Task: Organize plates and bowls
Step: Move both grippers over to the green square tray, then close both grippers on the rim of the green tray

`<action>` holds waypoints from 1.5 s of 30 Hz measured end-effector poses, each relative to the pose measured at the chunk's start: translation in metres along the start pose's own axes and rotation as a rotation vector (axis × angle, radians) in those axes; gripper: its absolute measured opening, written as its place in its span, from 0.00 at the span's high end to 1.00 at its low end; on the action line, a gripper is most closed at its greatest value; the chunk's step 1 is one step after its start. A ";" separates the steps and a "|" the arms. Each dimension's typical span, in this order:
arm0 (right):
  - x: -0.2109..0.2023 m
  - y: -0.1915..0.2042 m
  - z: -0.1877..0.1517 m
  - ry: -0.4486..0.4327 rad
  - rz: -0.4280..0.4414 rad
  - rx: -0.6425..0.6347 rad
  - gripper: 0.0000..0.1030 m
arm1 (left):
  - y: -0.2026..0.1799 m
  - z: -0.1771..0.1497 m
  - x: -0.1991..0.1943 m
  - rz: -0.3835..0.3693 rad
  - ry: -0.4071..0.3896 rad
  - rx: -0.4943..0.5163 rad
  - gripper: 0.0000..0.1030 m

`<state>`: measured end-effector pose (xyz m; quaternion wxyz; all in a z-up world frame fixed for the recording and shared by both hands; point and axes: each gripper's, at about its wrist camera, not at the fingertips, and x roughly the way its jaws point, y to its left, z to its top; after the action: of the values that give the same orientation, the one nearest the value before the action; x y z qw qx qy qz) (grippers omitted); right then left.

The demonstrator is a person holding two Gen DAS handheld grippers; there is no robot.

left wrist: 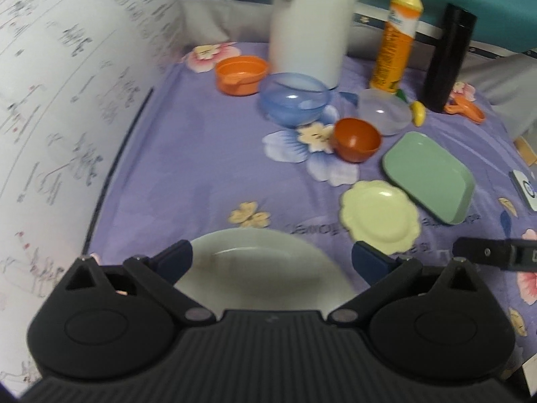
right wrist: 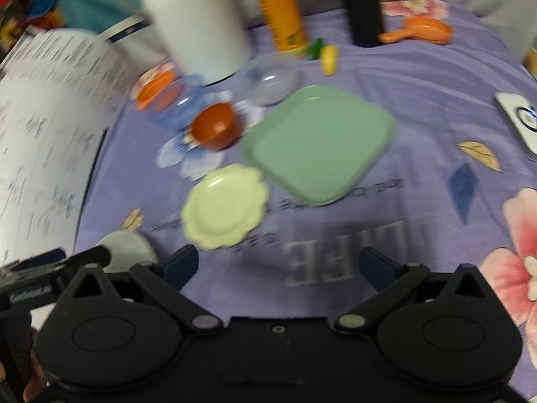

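Note:
My left gripper point(left wrist: 272, 262) is open, its fingers on either side of a white round plate point(left wrist: 265, 268) lying below it. A pale yellow scalloped plate point(left wrist: 379, 216) and a green rectangular plate point(left wrist: 429, 176) lie to the right. A brown bowl point(left wrist: 355, 139), a blue clear bowl point(left wrist: 293, 99), a clear bowl point(left wrist: 384, 110) and an orange cup point(left wrist: 241, 74) sit further back. My right gripper point(right wrist: 278, 263) is open and empty above the cloth, near the yellow plate point(right wrist: 225, 206) and the green plate point(right wrist: 319, 142). The brown bowl point(right wrist: 216, 126) shows too.
A white bottle point(left wrist: 308, 20), an orange bottle point(left wrist: 397, 37) and a black cylinder point(left wrist: 448, 57) stand at the back. A large printed sheet point(left wrist: 60, 100) rises on the left. An orange toy pan point(right wrist: 423, 32) and a white device point(right wrist: 518, 117) lie at the right.

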<state>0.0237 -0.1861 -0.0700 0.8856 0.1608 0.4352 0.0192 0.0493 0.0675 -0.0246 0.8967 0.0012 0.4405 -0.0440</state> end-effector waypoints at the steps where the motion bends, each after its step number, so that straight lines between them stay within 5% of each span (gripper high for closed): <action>1: 0.001 -0.008 0.002 -0.004 -0.005 0.017 0.00 | -0.005 0.002 0.002 -0.005 -0.002 0.007 0.00; 14: 0.012 -0.068 0.044 -0.111 -0.088 0.094 0.03 | -0.062 0.028 0.030 -0.056 -0.003 0.113 0.00; 24: 0.056 -0.072 0.106 -0.154 -0.120 -0.076 0.12 | -0.100 0.050 0.063 -0.058 0.020 0.178 0.00; 38: 0.100 -0.074 0.109 -0.099 -0.079 -0.220 0.76 | -0.137 0.064 0.104 -0.089 0.069 0.222 0.00; 45: 0.084 -0.086 0.100 -0.070 -0.103 -0.217 0.84 | -0.154 0.064 0.110 -0.106 0.078 0.235 0.00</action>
<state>0.1441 -0.2793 -0.1033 0.9123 0.0419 0.4070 0.0149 0.1548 -0.0967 -0.0666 0.8690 0.0849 0.4662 -0.1424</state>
